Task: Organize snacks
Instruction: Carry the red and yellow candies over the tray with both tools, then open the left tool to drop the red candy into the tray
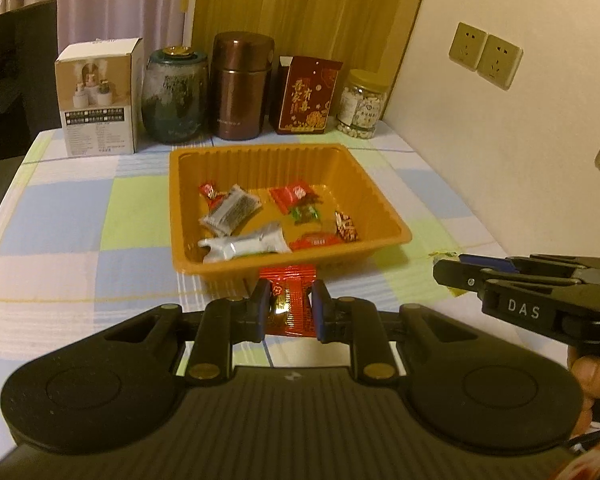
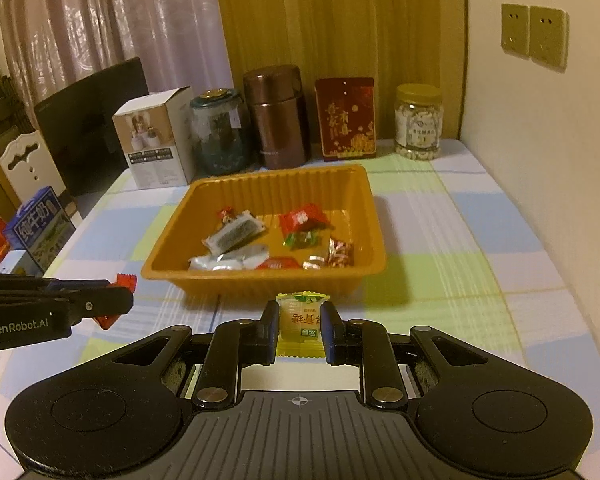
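Red foil snack packet (image 1: 287, 300) sits pinched in my left gripper (image 1: 287, 304); my right gripper (image 2: 301, 320) clamps a yellow wrapped candy (image 2: 301, 322), both near the ribbed orange plastic tray's (image 1: 384, 200) front edge.

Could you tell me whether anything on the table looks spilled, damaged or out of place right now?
Nothing stands out. The orange tray sits flat with wrapped snacks inside, and each gripper holds one more: the left gripper a red packet, the right gripper a yellow packet.

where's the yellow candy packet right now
The yellow candy packet is clamped in the right gripper, held just short of the near rim of the orange tray; the left gripper holds a red packet alongside.
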